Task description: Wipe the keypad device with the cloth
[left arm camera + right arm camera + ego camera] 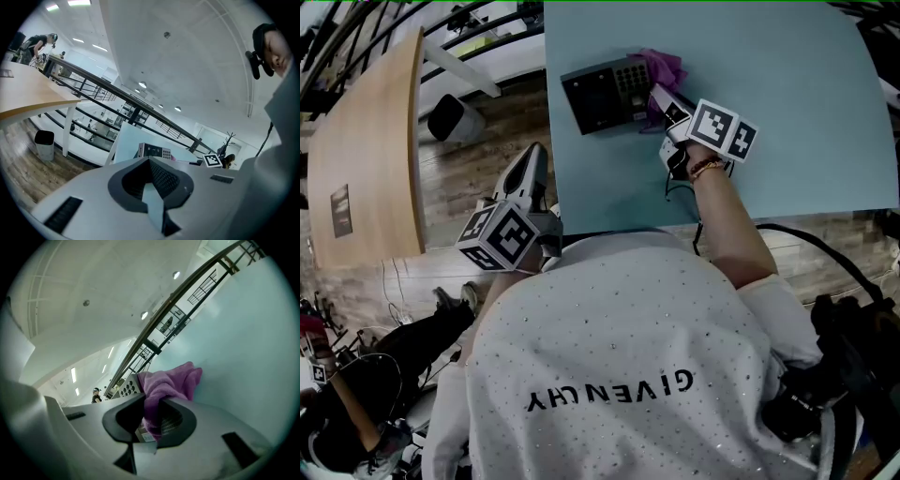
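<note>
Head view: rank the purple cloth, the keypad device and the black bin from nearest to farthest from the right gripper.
1. Purple cloth: clamped in the jaws of the right gripper, at its tip.
2. Keypad device: just left of the cloth.
3. Black bin: far left, down on the floor.

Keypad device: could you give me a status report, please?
Right claw shut on cloth, at keypad device. Left claw shut, empty, off table. Nothing obstructing.

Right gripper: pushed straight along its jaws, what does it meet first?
Likely the keypad device. The right gripper is shut on the purple cloth, whose free end leads, and the device's keypad end lies just beyond, slightly left. Depth is unclear.
</note>
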Tool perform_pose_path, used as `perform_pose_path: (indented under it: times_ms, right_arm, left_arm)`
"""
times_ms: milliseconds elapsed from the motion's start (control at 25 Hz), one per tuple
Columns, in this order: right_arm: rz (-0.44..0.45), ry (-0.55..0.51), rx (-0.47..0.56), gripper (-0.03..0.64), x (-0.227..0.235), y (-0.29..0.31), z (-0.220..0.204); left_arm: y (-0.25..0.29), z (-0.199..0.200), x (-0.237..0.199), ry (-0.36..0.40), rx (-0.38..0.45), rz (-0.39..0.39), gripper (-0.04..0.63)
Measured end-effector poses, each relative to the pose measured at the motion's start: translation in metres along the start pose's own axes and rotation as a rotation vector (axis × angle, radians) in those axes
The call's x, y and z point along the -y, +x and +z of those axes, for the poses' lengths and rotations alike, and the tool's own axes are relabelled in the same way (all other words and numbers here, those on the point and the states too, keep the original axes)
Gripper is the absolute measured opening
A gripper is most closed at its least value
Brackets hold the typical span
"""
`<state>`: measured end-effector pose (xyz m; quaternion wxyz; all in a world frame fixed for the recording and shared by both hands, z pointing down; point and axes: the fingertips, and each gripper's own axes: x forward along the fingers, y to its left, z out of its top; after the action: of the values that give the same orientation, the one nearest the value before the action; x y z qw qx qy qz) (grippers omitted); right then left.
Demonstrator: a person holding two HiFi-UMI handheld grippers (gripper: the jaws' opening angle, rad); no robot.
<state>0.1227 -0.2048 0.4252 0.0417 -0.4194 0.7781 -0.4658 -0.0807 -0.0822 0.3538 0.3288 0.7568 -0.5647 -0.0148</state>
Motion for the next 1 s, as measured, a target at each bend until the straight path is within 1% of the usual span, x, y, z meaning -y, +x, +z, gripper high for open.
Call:
perform_pose_path:
  times_ms: [160, 280, 400, 480, 560, 640, 800, 880, 1000]
  right_arm:
    - [-0.031, 0.008, -0.035, 0.069, 0.010, -0.005, -0.013]
    - [-0.051, -0.016, -0.062, 0.069, 0.017, -0.005, -0.018]
    - [-0.065, -0.072, -0.060, 0.067, 0.019, -0.007, -0.021]
    - [-0.092, -0.131, -0.080, 0.067, 0.016, -0.014, -0.025]
    - [-0.127, -0.192, -0.119, 0.067, 0.014, -0.028, -0.033]
    - [-0.150, -0.220, -0.126, 0.067, 0.013, -0.043, -0.035]
    - [-0.165, -0.215, -0.062, 0.066, 0.003, -0.069, -0.023]
    - [-0.132, -0.229, -0.010, 0.066, -0.017, -0.079, -0.014]
    - [-0.051, -0.295, 0.070, 0.066, -0.067, -0.091, -0.002]
  left_arm:
    - [0.002, -0.004, 0.004, -0.004, -0.005, -0.008, 0.000]
    - [0.006, -0.009, 0.004, -0.013, -0.007, -0.010, 0.000]
    - [0.006, -0.010, 0.007, -0.016, 0.000, -0.017, 0.000]
    - [0.000, -0.007, 0.010, -0.018, 0.009, -0.030, 0.000]
    - [-0.007, -0.004, 0.016, -0.026, 0.020, -0.049, 0.001]
    - [-0.010, 0.004, 0.024, -0.029, 0.035, -0.081, 0.001]
    - [-0.016, 0.020, 0.037, 0.002, 0.055, -0.142, 0.000]
    - [-0.023, 0.025, 0.038, 0.005, 0.048, -0.170, 0.000]
    - [-0.041, 0.033, 0.042, 0.008, 0.035, -0.254, 0.000]
